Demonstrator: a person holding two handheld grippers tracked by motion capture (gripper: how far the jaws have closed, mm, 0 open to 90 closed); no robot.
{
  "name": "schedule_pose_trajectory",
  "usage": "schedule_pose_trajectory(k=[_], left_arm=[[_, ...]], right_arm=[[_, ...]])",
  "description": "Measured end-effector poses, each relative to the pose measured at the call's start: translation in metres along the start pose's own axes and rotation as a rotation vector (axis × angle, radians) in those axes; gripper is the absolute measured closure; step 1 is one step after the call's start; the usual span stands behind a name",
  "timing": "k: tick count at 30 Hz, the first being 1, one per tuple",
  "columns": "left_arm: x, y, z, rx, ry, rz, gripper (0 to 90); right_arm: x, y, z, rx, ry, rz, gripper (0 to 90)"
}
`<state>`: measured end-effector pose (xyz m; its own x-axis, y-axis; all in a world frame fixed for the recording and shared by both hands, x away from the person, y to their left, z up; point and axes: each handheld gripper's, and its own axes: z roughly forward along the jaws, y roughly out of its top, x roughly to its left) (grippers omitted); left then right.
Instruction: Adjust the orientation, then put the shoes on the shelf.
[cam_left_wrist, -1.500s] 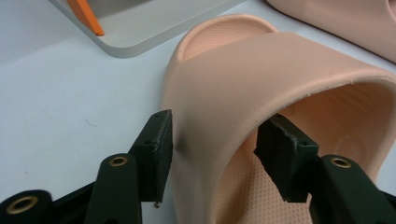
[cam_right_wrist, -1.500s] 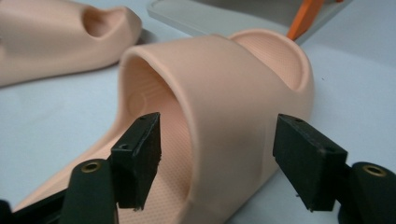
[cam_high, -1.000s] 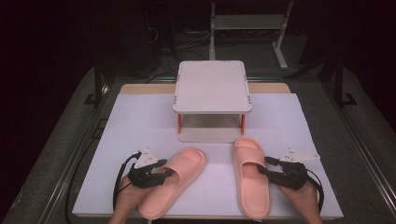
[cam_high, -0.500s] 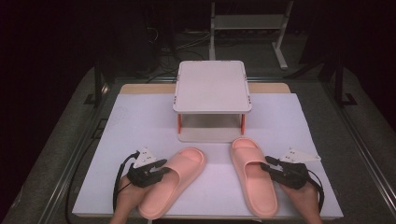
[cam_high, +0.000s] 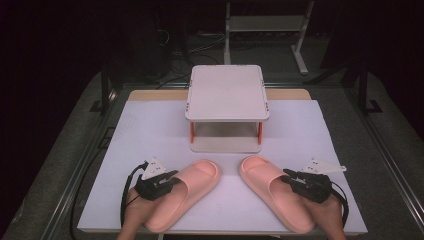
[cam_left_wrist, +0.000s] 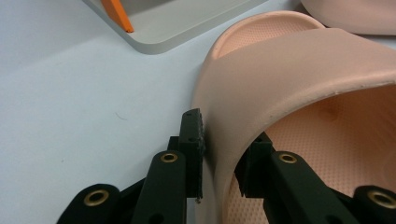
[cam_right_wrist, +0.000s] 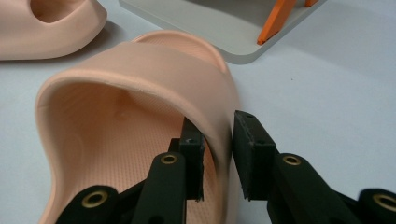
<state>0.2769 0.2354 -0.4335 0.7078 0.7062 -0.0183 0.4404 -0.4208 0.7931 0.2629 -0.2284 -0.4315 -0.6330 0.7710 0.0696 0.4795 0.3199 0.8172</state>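
Black gripper (cam_left_wrist: 219, 154) jaws with brass rivets, trailing black cables.

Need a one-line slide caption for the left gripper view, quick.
Left gripper with black jaws closed on the side wall of a peach foam slide sandal, beside the grey shelf base.

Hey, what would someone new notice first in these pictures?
Two pink slippers on the white table: the left slipper and right slipper, toes toward the small shelf behind them. The left gripper and right gripper each pinch a slipper's outer side wall, jaws having just been closing.
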Motion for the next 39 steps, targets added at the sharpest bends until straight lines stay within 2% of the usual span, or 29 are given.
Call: schedule_pose_trajectory(k=[6,10,19,24,29,34,39], left_arm=[[0.003,0.000,-0.003,0.005,0.003,-0.002,78.1],[0.006,-0.002,-0.008,-0.010,0.019,-0.011,80.6],[0.012,-0.002,-0.021,-0.047,0.036,-0.037,81.0],[0.014,-0.002,-0.029,-0.079,0.030,-0.059,81.1],[0.014,0.000,-0.034,-0.084,0.040,-0.055,81.0],[0.016,0.002,-0.039,-0.103,0.031,-0.066,81.1],[0.018,0.005,-0.043,-0.105,0.030,-0.065,81.0]], right_arm=[[0.001,0.000,0.000,0.005,0.011,0.004,77.3],[-0.001,0.001,-0.001,0.005,0.041,0.017,80.0],[0.000,0.001,-0.006,-0.024,0.061,0.035,80.0],[0.001,0.001,-0.012,-0.053,0.078,0.049,79.9],[0.004,0.003,-0.016,-0.079,0.094,0.051,79.9],[0.007,0.005,-0.020,-0.096,0.121,0.067,80.0],[0.012,0.007,-0.022,-0.098,0.137,0.054,80.0]])
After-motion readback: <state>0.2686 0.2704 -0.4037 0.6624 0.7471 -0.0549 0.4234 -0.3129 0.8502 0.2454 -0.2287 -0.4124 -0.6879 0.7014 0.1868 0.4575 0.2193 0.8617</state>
